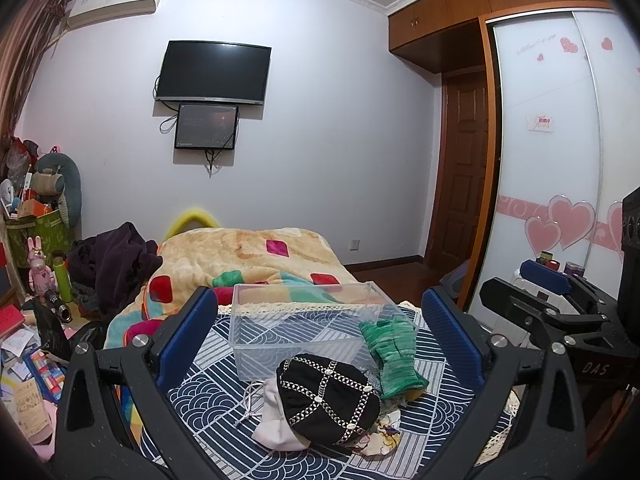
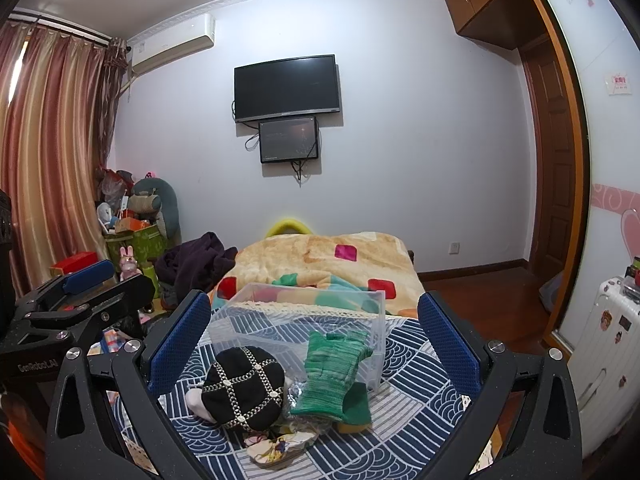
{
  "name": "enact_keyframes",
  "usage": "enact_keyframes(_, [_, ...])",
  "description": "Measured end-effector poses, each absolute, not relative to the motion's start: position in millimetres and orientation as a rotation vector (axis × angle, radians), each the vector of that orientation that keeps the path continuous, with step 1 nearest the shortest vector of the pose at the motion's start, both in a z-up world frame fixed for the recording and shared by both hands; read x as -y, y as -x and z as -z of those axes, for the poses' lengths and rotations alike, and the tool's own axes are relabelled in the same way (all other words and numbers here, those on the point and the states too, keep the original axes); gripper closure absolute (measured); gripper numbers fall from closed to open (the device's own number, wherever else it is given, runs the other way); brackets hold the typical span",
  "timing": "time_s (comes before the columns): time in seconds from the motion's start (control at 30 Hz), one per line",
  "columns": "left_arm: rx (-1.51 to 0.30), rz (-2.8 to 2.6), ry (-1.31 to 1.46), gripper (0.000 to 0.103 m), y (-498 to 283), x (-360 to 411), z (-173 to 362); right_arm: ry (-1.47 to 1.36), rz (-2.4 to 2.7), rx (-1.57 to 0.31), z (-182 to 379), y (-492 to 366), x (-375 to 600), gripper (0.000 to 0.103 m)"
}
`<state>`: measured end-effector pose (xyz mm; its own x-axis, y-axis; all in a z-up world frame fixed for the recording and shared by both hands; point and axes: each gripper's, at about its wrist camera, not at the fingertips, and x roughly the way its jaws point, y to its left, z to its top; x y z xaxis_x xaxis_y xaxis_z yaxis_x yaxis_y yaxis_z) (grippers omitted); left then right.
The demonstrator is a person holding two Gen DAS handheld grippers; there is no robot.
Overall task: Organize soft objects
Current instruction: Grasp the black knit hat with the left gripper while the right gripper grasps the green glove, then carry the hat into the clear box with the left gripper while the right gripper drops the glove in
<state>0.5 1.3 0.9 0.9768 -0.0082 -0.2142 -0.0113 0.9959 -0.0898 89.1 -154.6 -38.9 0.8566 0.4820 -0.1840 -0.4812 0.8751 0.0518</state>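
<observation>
A home bedroom: a bed under a beige fleece blanket with coloured patches [image 1: 248,256] at 12 o'clock, 1 black wall-mounted television [image 1: 214,72] above it, striped pink curtains [image 2: 48,140] at 9 o'clock, a heart-decorated sliding wardrobe [image 1: 560,140] at 3 o'clock.

The black hat [image 1: 328,398] is covering most of the white pouch [image 1: 276,424] and the floral cloth [image 1: 380,432] beside it. The green gloves [image 2: 332,372] are hiding a yellow thing [image 2: 348,426] under them and part of the clear box [image 2: 300,320] behind the hat. The small screen [image 2: 289,140] is showing content too small to read.
</observation>
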Motion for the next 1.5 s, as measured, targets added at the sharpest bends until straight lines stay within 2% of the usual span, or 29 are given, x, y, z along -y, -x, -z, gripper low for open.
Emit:
enact_keyframes(0.47, [-0.387,0.033,0.131,0.0,-44.9,-9.4,48.6,-0.013,-0.479,-0.319,67.4,-121.3,153.9,0.0])
enact_keyframes(0.53, [-0.412,0.031,0.133,0.003,-51.7,-9.9,58.8,-0.014,-0.474,-0.347,74.5,-128.6,153.9,0.0])
enact_keyframes(0.6, [-0.441,0.029,0.13,0.015,-57.8,-9.5,67.5,-0.014,-0.464,-0.37,82.5,-134.3,154.8,0.0])
enact_keyframes(0.77, [-0.495,-0.025,0.122,0.033,-73.1,-13.0,85.8,-0.034,-0.464,-0.457,101.9,-150.4,153.8,0.001])
enact_keyframes(0.87, [-0.529,-0.012,0.14,0.042,-80.7,-16.2,95.5,-0.067,-0.475,-0.511,112.6,-158.1,154.3,0.006])
enact_keyframes(0.93, [-0.547,-0.003,0.148,0.048,-84.6,-17.5,100.6,-0.08,-0.481,-0.541,118.5,-161.3,153.8,0.013])
enact_keyframes(1.0, [-0.568,0.007,0.156,0.061,-88.5,-18.2,106.9,-0.086,-0.481,-0.569,123.5,-164.2,151.8,0.019])
enact_keyframes(1.07, [-0.584,0.013,0.167,0.068,-90.2,-19.0,111.8,-0.099,-0.498,-0.597,128.7,-166.2,150.6,0.026])
enact_keyframes(1.17, [-0.586,0.031,0.189,0.074,-90.4,-21.9,116.7,-0.111,-0.521,-0.624,135.5,-169.5,148.1,0.044])
enact_keyframes(1.23, [-0.587,0.043,0.198,0.078,-90.2,-22.9,117.6,-0.106,-0.537,-0.637,137.5,-169.1,145.5,0.067])
enact_keyframes(1.33, [-0.583,0.05,0.203,0.083,-88.6,-22.7,116.6,-0.108,-0.556,-0.644,137.5,-168.2,141.7,0.081])
enact_keyframes(1.4, [-0.574,0.058,0.207,0.087,-86.3,-22.2,114.1,-0.111,-0.563,-0.633,136.2,-168.9,142.1,0.089])
enact_keyframes(1.5, [-0.551,0.064,0.207,0.089,-80.3,-20.8,106.1,-0.127,-0.568,-0.606,131.0,-165.8,147.9,0.092])
